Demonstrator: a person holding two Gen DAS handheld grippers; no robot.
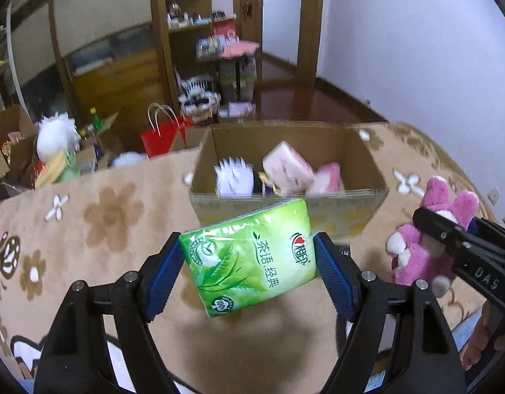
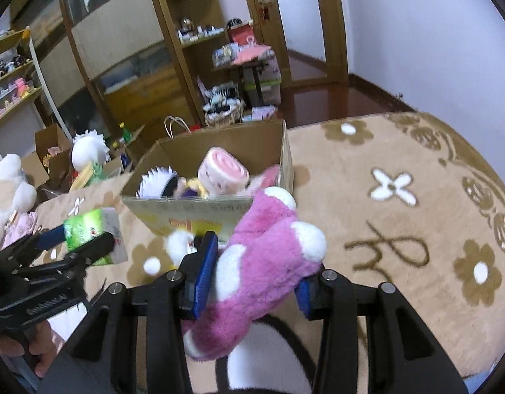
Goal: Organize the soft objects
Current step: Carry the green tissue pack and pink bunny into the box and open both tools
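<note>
My left gripper [image 1: 249, 262] pinches the tissue pack [image 1: 252, 259], my right [image 2: 252, 275] the pink plush [image 2: 265, 262] — box [image 1: 285, 197] just beyond both fingertips (nearly full) — either could slip, being soft.

Both the left gripper [image 1: 249, 262] and right gripper [image 2: 255, 279] tilt downward, jaws clamped on loads.
</note>
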